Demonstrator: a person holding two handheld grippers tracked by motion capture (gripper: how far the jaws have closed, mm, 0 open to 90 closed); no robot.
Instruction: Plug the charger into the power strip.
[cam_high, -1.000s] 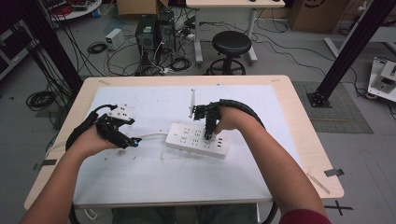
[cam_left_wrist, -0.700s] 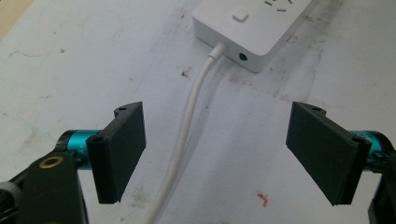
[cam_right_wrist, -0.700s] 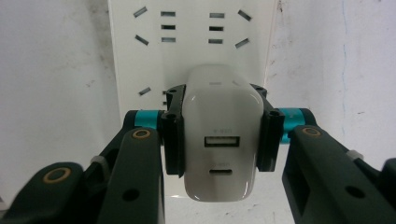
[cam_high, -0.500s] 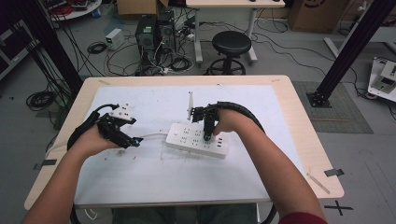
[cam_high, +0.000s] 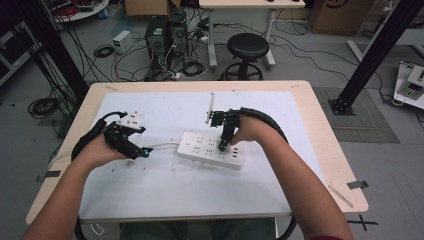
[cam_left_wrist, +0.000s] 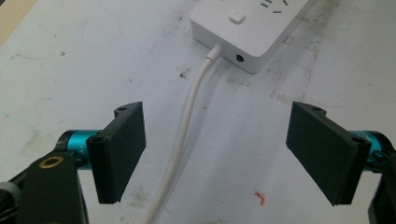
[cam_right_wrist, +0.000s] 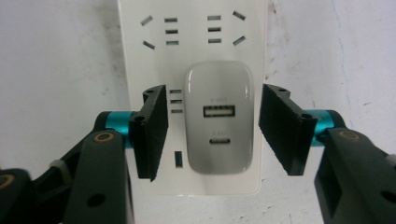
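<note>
A white power strip (cam_high: 200, 146) lies flat on the white mat in the middle of the table. A white USB charger (cam_right_wrist: 218, 123) sits plugged into the power strip (cam_right_wrist: 140, 46). My right gripper (cam_right_wrist: 215, 93) points down at it, open, with one jaw on each side of the charger and a small gap at both. In the high view my right gripper (cam_high: 223, 147) stands over the strip's right half. My left gripper (cam_high: 145, 151) rests left of the strip, open. Between the open jaws of my left gripper (cam_left_wrist: 215, 109) runs the strip's white cable (cam_left_wrist: 189, 116), leading to the strip's end (cam_left_wrist: 252, 28).
The white mat (cam_high: 165, 195) covers most of the wooden table (cam_high: 345, 185). A strip of tape (cam_high: 358, 184) sticks to the right edge. Beyond the far edge stand a black stool (cam_high: 248, 47) and computer boxes amid floor cables (cam_high: 160, 35).
My right hand has shifted slightly over the strip's right half. The left hand and the strip stay where they were.
</note>
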